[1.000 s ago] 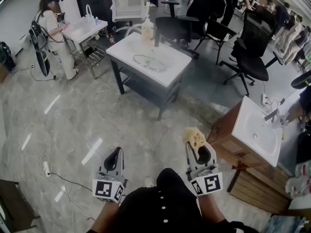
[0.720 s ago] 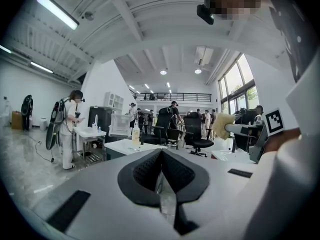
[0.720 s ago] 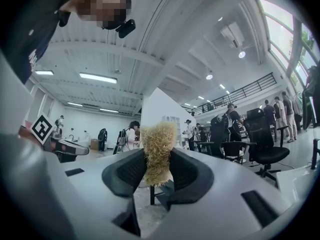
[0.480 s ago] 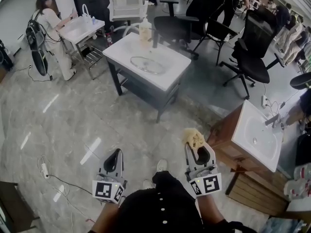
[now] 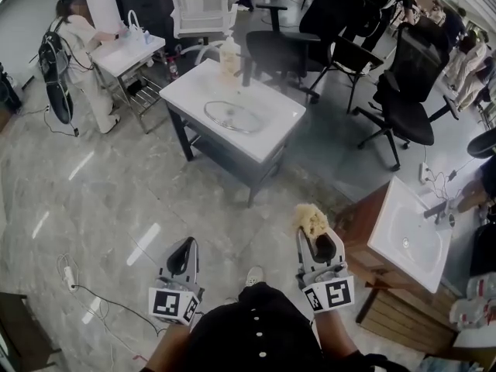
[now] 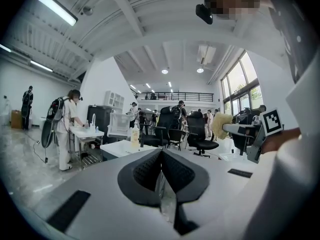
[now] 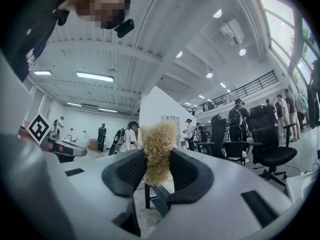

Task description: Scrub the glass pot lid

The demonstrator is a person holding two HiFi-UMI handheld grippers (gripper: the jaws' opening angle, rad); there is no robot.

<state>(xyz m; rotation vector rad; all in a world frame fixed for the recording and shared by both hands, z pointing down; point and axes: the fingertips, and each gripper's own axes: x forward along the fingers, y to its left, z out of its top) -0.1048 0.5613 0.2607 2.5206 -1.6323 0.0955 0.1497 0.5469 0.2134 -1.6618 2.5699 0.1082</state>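
The glass pot lid (image 5: 235, 116) lies flat on a white table (image 5: 273, 138) several steps ahead of me. A soap bottle (image 5: 230, 55) stands at that table's far edge, seen too in the left gripper view as a pale bottle (image 6: 134, 136). My right gripper (image 5: 312, 227) is shut on a yellow fibrous scrubber (image 5: 312, 219), which sticks up between the pads (image 7: 158, 154). My left gripper (image 5: 185, 248) is shut with nothing in it, its pads (image 6: 161, 165) pressed together. Both are held low over the floor, far from the lid.
A wooden cabinet with a white sink (image 5: 407, 232) stands close on my right. Black office chairs (image 5: 403, 91) crowd behind the table. A person with a backpack (image 5: 74, 45) works at another sink table (image 5: 128, 51) at far left. A cable and power strip (image 5: 71, 268) lie on the floor.
The table with the lid has shifted slightly left and nearer in the head view as I walk forward. Both grippers keep the same pose and grip.
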